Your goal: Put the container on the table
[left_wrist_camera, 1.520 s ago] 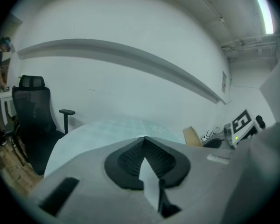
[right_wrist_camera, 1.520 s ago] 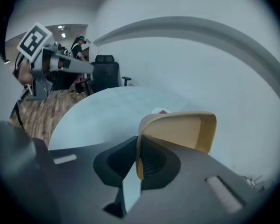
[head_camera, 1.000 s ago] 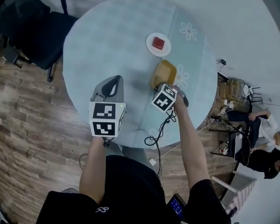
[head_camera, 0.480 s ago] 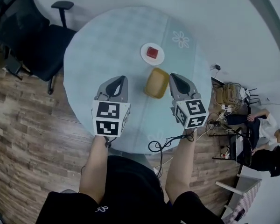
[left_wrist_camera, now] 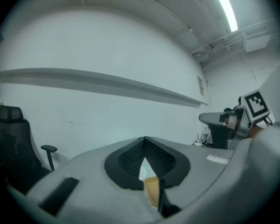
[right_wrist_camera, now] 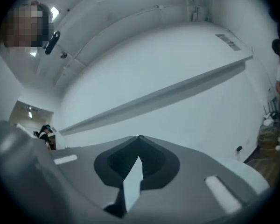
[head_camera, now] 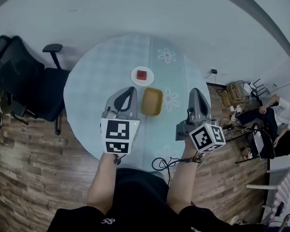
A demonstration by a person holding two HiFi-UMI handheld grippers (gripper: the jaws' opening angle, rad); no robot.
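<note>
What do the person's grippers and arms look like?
The left gripper and right gripper are grey tapering shells with black pads, each bearing a white cube with black square markers. A black cable hangs by the right one. The shirt is black, short-sleeved.

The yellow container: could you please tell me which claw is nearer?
Left. The left claw sits just left of the container; the right claw hangs farther off to its right.

container (head_camera: 152, 102) | tan, rectangular, open top | upright | resting on round pale-blue table (head_camera: 99, 76), near centre
</note>
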